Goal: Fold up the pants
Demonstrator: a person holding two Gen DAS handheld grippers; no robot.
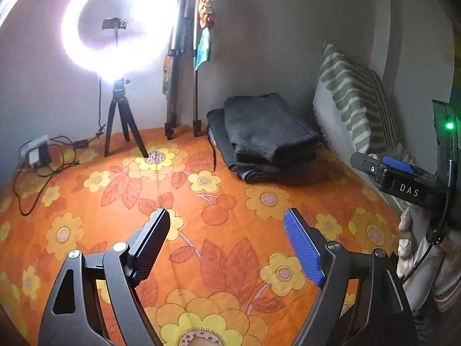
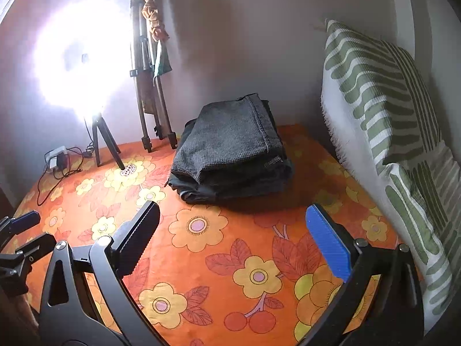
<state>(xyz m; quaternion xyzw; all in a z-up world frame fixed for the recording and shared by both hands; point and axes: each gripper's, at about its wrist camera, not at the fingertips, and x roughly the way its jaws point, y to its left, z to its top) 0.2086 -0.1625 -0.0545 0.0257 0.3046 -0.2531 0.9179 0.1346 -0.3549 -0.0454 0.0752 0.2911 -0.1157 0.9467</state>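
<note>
You are holding both the left gripper (image 1: 227, 245) and right gripper (image 2: 239, 239) spread wide and empty, since the folded pants (image 2: 230, 150) are resting ahead, apparently done.

Orange flowered bedsheet (image 2: 219, 262) carries a folded stack of dark grey pants (image 2: 230, 155), tripod-mounted ring light (image 1: 121, 23), white charger (image 1: 36, 151), green-striped cushion (image 2: 383, 132).

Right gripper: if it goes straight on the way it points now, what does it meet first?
Probably the orange flowered bedsheet, a little before the folded dark pants. The right gripper is open and empty; depth is unclear.
</note>
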